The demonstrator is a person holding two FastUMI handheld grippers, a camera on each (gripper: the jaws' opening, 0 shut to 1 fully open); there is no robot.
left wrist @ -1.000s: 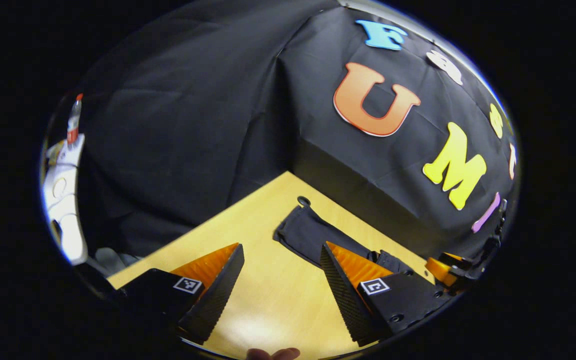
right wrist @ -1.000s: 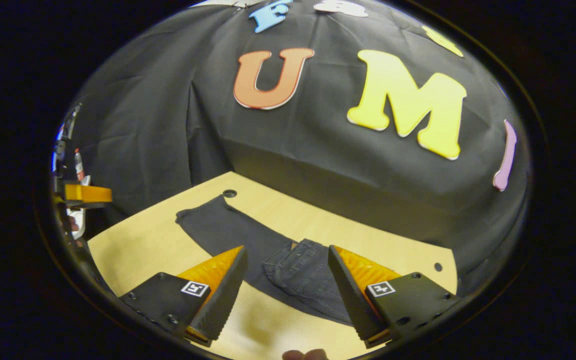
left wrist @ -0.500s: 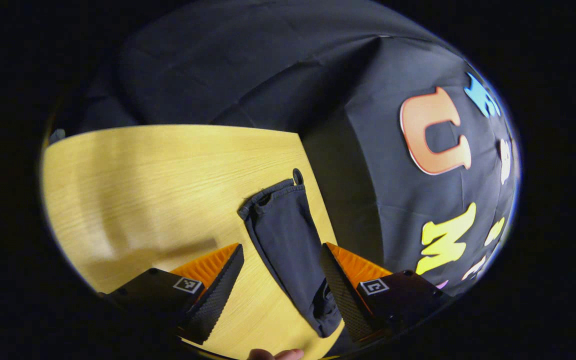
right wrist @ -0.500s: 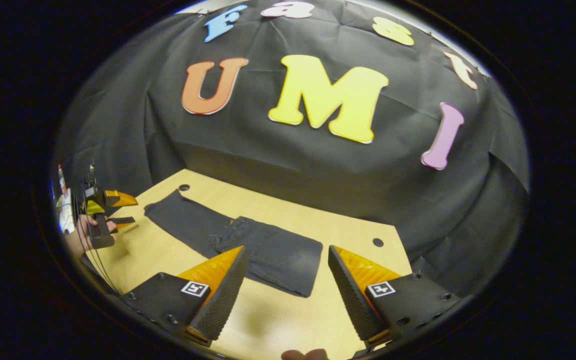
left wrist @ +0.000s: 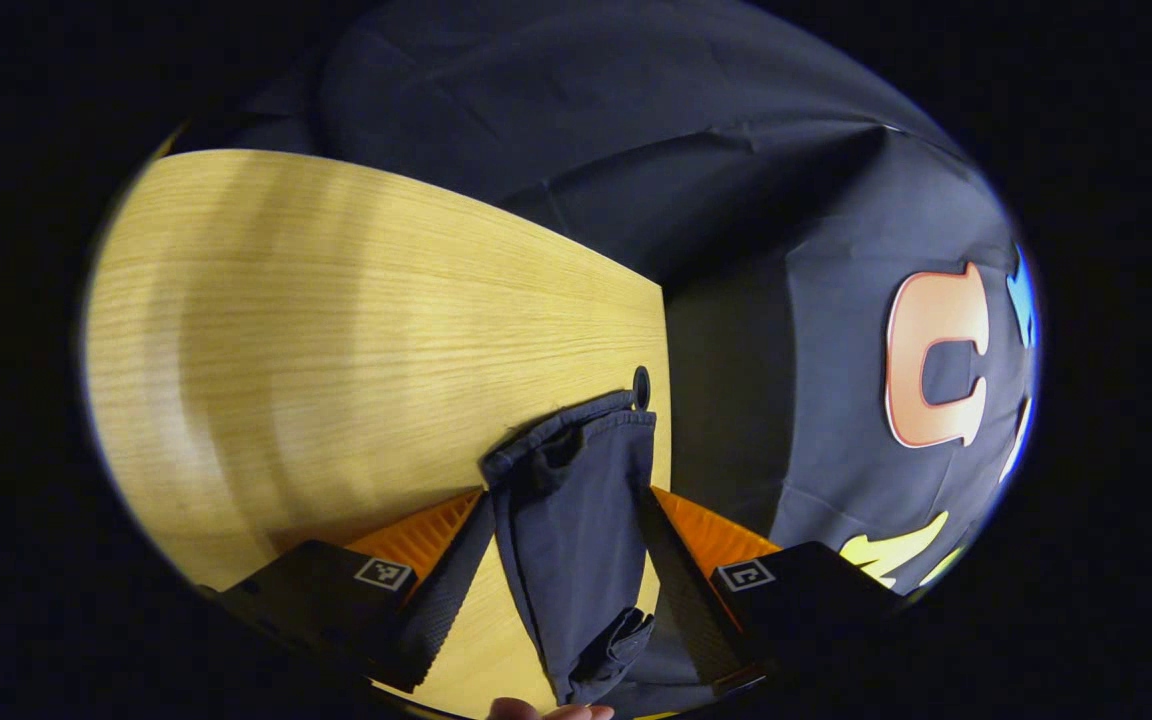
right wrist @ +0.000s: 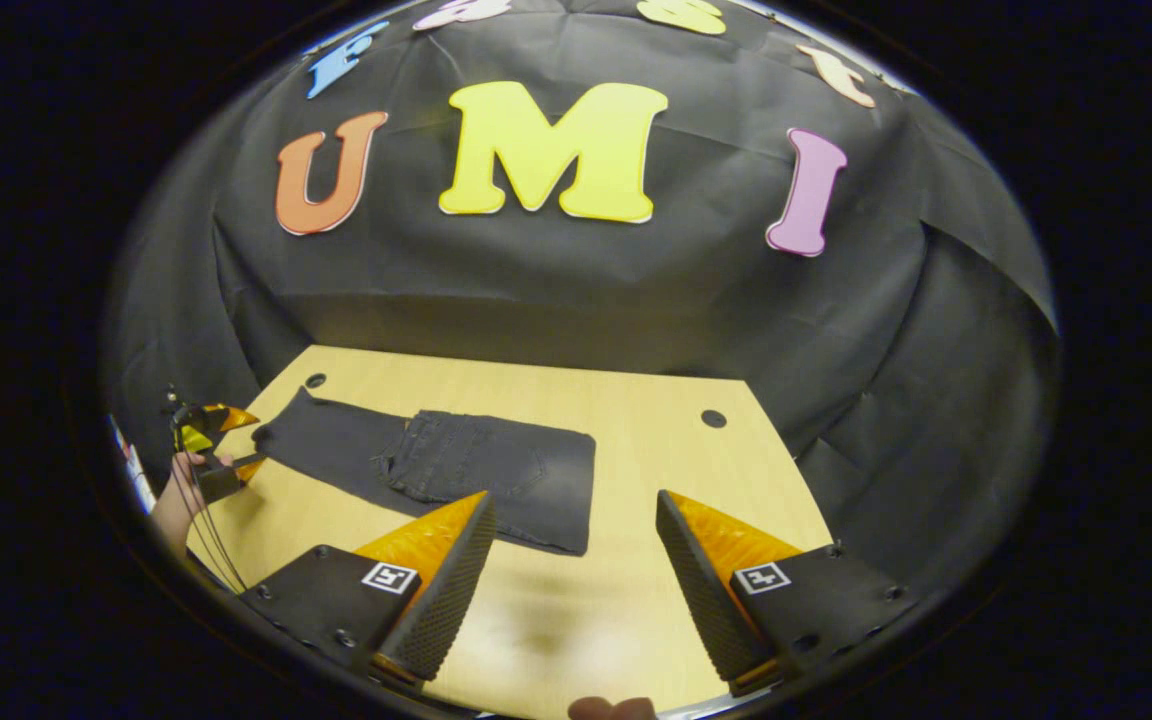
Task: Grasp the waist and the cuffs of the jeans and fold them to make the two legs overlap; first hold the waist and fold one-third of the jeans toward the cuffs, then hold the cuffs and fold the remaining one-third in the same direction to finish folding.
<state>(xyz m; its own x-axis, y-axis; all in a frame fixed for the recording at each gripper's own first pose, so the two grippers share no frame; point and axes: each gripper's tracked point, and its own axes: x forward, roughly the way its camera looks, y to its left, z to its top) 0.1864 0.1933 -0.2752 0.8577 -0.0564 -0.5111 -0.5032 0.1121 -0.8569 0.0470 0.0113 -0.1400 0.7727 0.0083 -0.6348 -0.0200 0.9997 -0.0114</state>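
Observation:
Dark jeans [right wrist: 496,470] lie flat on the wooden table [right wrist: 636,600], legs overlapped, with the waist third folded over toward the cuffs [right wrist: 276,438]. In the left gripper view the cuff end [left wrist: 576,440] and the leg run between the fingers of my left gripper [left wrist: 556,590], which is open and straddles the cloth. The right gripper view shows that left gripper [right wrist: 248,440] at the cuffs, held by a hand [right wrist: 176,500]. My right gripper [right wrist: 571,590] is open above bare table, in front of the folded waist part, holding nothing.
The table [left wrist: 286,330] has a cable hole [left wrist: 641,385] just beyond the cuffs and another hole [right wrist: 714,418] near its far right corner. The black cloth wall [right wrist: 556,300] closes the far side. The table edge runs close beside the cuffs.
My left gripper has swung round and come in over the cuff end, so the leg now lies between its fingers. My right gripper has drawn back from the folded waist part.

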